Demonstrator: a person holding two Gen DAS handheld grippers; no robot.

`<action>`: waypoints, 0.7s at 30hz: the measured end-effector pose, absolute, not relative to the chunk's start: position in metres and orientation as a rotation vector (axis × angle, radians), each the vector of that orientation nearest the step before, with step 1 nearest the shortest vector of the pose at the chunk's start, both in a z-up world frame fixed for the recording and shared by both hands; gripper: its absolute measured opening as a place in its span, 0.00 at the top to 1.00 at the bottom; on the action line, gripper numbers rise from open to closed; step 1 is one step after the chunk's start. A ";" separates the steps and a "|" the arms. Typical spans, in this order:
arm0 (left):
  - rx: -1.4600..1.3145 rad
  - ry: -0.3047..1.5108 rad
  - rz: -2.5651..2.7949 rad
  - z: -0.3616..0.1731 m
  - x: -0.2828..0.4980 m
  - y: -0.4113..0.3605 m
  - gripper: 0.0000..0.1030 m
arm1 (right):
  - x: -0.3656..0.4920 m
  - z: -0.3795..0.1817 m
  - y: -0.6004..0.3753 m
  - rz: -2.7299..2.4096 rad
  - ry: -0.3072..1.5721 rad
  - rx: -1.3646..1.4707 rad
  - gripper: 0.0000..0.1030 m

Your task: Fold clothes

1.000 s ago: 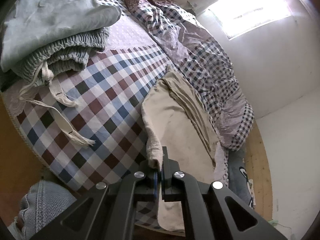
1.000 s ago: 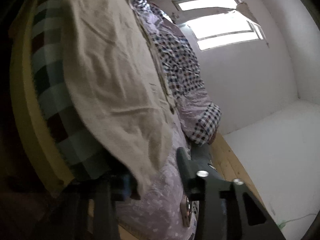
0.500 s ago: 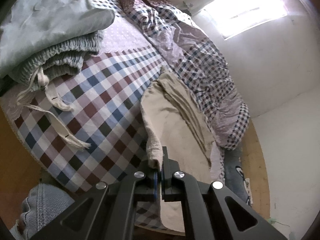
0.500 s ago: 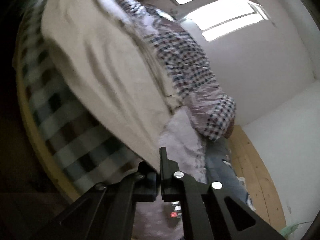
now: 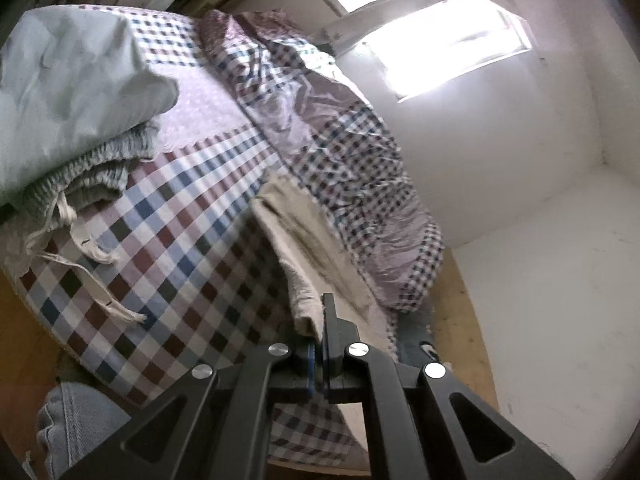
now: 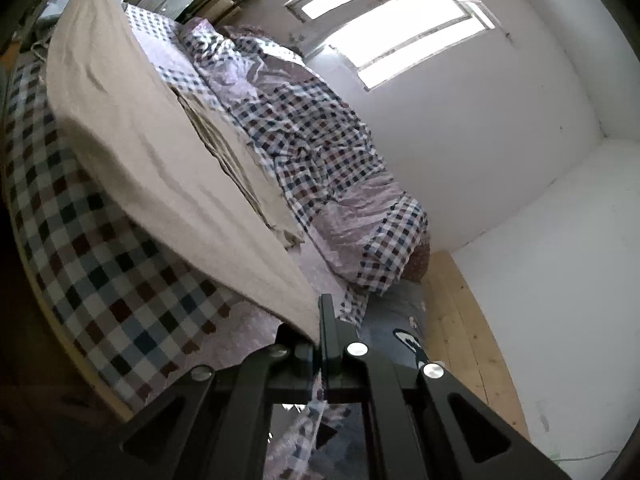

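Now both claws pinch the beige garment (image 6: 168, 168) along its near edge, left claw (image 5: 320, 340) and right claw (image 6: 318, 336), lifting it above the checked bed (image 5: 168, 256); next, carry that edge far-side to fold.

Both views are lit by a blown-out window (image 5: 448, 40), strong fisheye bending and dark vignetting are seen at edges, and slight motion blur is noted.

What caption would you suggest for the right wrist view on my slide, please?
Right gripper shut on the beige garment, lifting its edge over the checkered bedsheet.
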State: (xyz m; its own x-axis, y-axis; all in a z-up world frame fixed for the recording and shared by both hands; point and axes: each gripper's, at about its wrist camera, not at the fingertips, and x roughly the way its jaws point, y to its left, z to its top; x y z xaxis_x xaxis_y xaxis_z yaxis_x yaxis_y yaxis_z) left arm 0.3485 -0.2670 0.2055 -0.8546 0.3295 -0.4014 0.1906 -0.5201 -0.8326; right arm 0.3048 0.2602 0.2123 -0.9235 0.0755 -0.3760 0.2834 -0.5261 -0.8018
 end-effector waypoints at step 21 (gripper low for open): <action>-0.564 -1.362 2.425 0.312 0.457 -0.256 1.00 | 0.429 0.326 0.286 -2.606 1.313 0.571 1.00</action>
